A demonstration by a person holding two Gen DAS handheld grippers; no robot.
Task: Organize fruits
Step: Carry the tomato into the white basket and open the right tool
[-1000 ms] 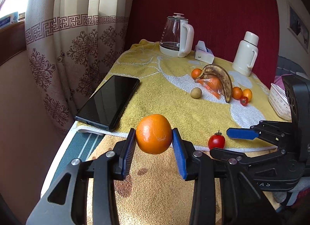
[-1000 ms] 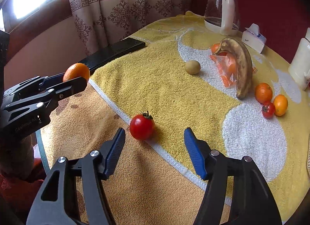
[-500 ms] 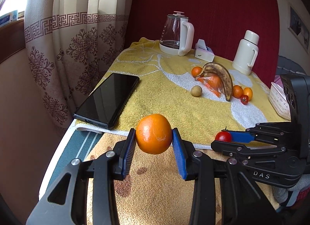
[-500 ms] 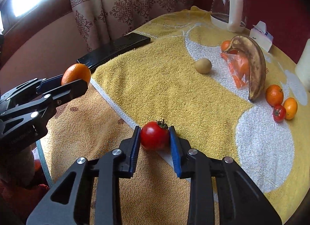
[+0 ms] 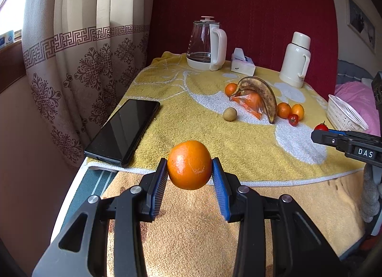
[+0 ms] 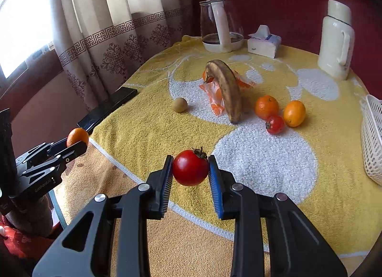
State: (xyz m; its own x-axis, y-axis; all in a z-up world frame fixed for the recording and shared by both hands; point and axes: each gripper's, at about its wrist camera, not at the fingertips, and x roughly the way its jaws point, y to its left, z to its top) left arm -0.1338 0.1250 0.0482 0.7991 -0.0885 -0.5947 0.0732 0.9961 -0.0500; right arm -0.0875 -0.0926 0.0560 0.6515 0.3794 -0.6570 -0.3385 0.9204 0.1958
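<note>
My left gripper (image 5: 189,176) is shut on an orange (image 5: 189,164) and holds it above the table's near edge; it also shows in the right wrist view (image 6: 76,139). My right gripper (image 6: 190,169) is shut on a red tomato (image 6: 190,167), lifted above the yellow towel (image 6: 148,119); that tomato also shows in the left wrist view (image 5: 321,127). A brown banana (image 6: 228,89) rests on an orange plastic bag (image 6: 213,96). Beside it lie two oranges (image 6: 266,107), a small tomato (image 6: 275,124) and a round beige fruit (image 6: 180,104).
A white basket (image 6: 372,138) stands at the right edge. A black phone (image 5: 124,131) lies at the left. A glass kettle (image 5: 205,43), a tissue box (image 5: 242,65) and a white thermos (image 5: 294,61) stand at the back. A curtain (image 5: 78,45) hangs left.
My right gripper closed on the red tomato, lifted it off the towel and carried it to the right. My left gripper kept hold of the orange and rose slightly.
</note>
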